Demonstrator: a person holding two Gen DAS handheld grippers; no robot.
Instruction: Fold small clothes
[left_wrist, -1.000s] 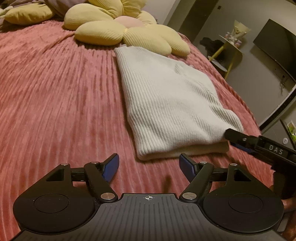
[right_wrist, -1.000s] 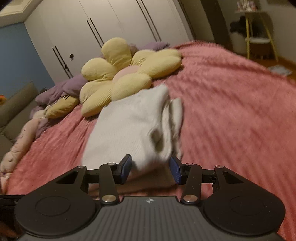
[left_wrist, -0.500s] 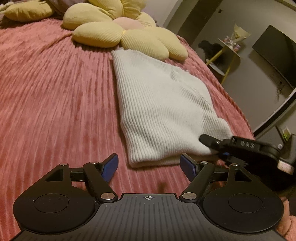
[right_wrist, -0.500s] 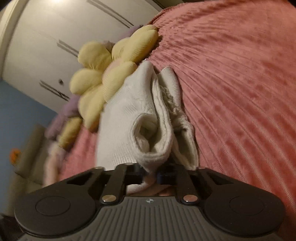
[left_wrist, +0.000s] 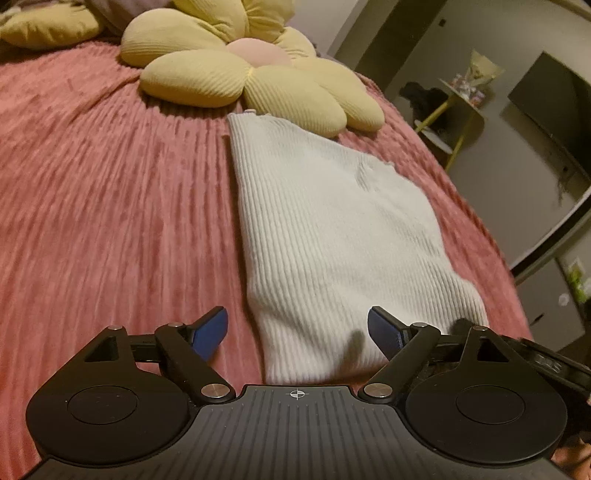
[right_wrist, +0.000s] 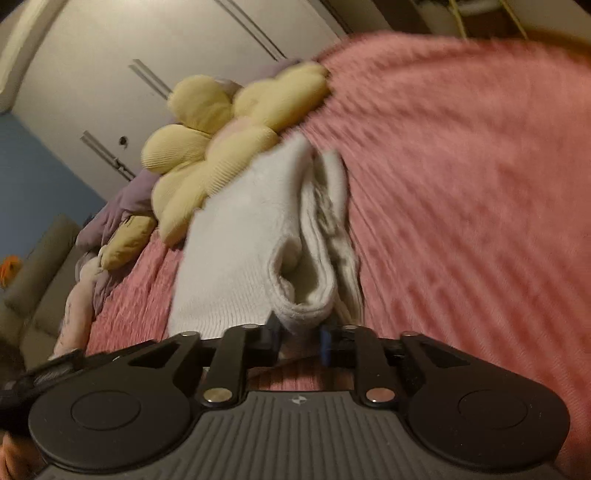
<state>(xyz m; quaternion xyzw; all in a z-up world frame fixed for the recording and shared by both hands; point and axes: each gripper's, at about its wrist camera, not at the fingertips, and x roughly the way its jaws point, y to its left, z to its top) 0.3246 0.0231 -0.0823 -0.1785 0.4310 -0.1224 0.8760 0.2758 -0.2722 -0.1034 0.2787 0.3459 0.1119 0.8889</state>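
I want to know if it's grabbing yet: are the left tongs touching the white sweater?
Apart. The left wrist view shows the left tongs, opening, astride the white sweater's near corner, with gaps beside both pads.

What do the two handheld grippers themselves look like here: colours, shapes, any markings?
Both look alike. The left gripper has a dark grey ribbed body with a small crosshair mark, two round black discs at the sides, black linkage arms with silver pivot pins, and blue pads on the fingertips. The right gripper shows the same build, with a small light emblem on its ribbed body. No cables or sleeves are visible.
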